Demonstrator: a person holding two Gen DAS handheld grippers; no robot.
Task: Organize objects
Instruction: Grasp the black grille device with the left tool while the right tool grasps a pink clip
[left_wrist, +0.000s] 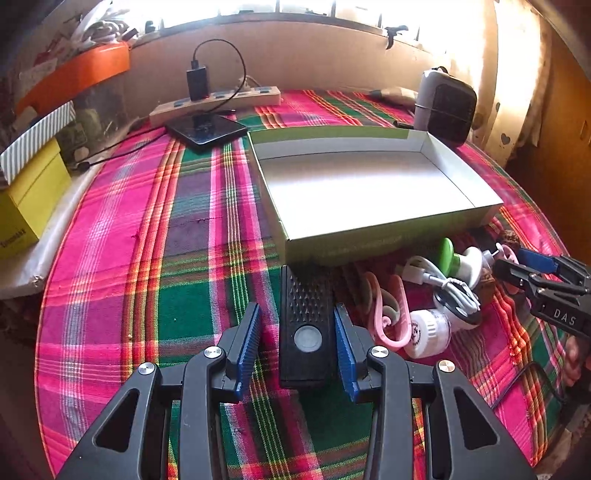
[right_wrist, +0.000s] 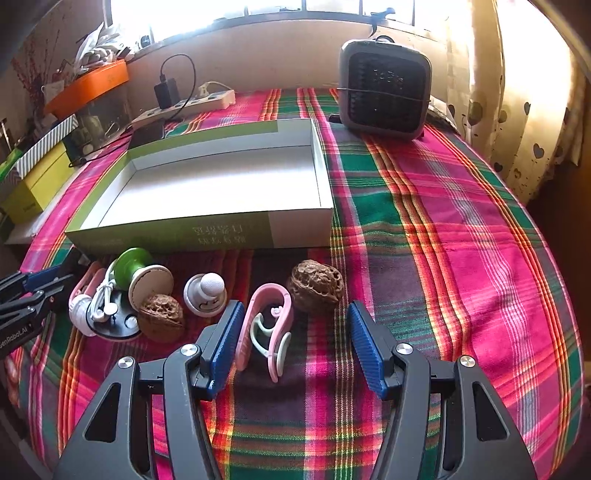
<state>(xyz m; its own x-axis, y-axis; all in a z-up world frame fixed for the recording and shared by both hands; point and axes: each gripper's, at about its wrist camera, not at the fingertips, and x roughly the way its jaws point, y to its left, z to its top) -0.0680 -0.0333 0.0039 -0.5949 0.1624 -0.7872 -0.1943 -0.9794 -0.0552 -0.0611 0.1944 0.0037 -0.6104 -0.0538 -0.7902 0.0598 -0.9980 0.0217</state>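
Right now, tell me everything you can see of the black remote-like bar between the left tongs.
The black bar is a long, flat, plastic-looking slab lying on the plaid cloth, pointing toward the open box. Its far half has a raised studded texture; nearer sits a round grey button. It lies between the open left tongs, whose blue pads flank it without clearly pressing on it.

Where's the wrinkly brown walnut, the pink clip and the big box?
Wrinkly brown walnut (right_wrist: 316, 286), right wrist view, shell middle.
Pink plastic clip (right_wrist: 264, 325), right wrist view, upper loop.
Open green cardboard box (right_wrist: 177, 236), right wrist view, front wall.
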